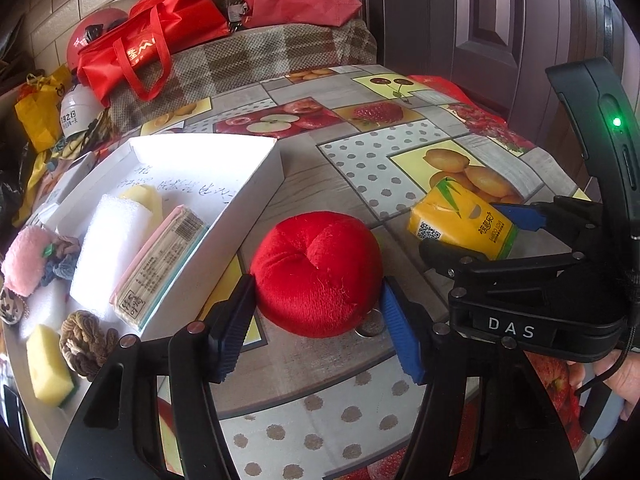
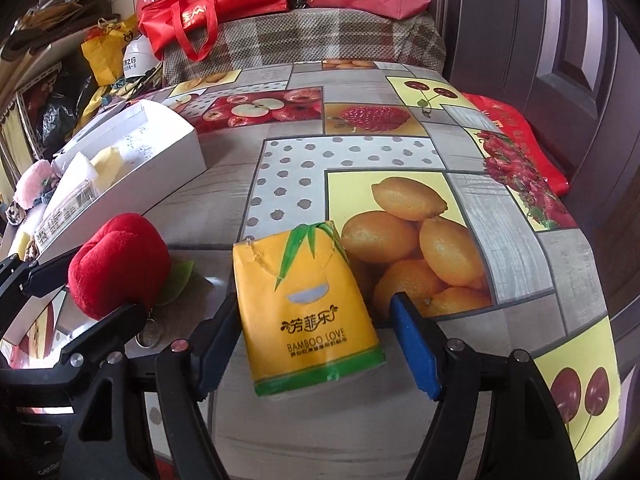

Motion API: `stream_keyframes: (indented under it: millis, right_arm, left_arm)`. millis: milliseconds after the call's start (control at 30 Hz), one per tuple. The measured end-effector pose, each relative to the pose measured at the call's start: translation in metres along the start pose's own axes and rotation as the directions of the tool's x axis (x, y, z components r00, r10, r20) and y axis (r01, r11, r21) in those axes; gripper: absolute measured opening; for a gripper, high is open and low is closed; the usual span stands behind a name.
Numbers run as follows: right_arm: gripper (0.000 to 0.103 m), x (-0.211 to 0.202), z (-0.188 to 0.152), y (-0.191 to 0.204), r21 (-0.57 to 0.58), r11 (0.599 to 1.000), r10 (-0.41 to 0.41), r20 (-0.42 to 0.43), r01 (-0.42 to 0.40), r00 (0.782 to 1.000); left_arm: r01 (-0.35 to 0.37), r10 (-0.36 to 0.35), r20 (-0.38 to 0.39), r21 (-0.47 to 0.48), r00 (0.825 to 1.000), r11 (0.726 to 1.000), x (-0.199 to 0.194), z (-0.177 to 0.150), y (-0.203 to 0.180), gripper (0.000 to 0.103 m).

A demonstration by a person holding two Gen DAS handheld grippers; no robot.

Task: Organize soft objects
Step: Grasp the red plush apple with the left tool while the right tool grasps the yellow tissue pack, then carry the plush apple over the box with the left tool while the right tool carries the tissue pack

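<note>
A red plush apple point(image 1: 316, 272) sits on the fruit-print tablecloth point(image 1: 360, 160) beside a white box point(image 1: 224, 248). My left gripper point(image 1: 316, 285) is shut on the apple, both pads pressing into its sides; the right wrist view shows this at the left point(image 2: 92, 280). A yellow tissue pack point(image 2: 308, 304) lies on the cloth between the fingers of my right gripper point(image 2: 314, 300), which is open, the blue pad point(image 2: 412, 344) standing apart from the pack. The box holds a white sponge point(image 1: 108, 248), a yellow piece point(image 1: 144, 200) and a pink-and-teal packet point(image 1: 160, 264).
Left of the box lie a pink plush point(image 1: 26, 260), a yellow sponge point(image 1: 48, 364) and a braided rope knot point(image 1: 86, 344). Behind the table is a plaid-covered seat point(image 1: 260, 56) with a red bag point(image 1: 160, 36). A dark door point(image 1: 480, 20) stands at the right.
</note>
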State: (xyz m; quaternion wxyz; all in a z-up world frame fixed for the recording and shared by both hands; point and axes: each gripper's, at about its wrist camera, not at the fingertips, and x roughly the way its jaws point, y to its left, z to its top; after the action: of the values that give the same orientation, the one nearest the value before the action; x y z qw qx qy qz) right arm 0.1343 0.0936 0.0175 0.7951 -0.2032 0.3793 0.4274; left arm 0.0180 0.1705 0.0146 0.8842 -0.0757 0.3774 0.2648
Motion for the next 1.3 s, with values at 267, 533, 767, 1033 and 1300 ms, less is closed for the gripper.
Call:
stream_keyframes:
  millis: [267,533,767,1033,1300]
  right_arm:
    - [0.051,0.000,0.002,0.001,-0.019,0.999,0.032,0.014,-0.032,0.999]
    - [0.050,-0.014,0.000,-0.007,0.019,0.998,0.062,0.092,-0.065,0.994]
    - [0.050,-0.048,-0.009,-0.001,0.004,0.998,0.054,0.253,-0.057,0.966]
    - [0.050,-0.077,-0.027,-0.002,0.041,0.998,0.023,0.383,-0.041,0.923]
    - [0.050,-0.093,-0.041,0.009,0.018,1.000,0.008,0.421,-0.017,0.907]
  left_arm:
    - [0.072,-0.072,0.012,0.033,0.997,0.997,0.008,0.006,-0.002,0.050]
    - [0.090,-0.105,0.233,0.074,0.967,0.993,-0.035,-0.003,-0.004,0.048]
    - [0.060,-0.058,0.359,0.004,0.932,0.998,-0.063,-0.014,0.009,0.048]
    - [0.004,0.009,0.429,-0.029,0.903,1.000,-0.084,-0.029,0.011,0.048]
    - [-0.015,0.035,0.443,-0.048,0.896,0.999,-0.095,-0.040,0.014,0.048]
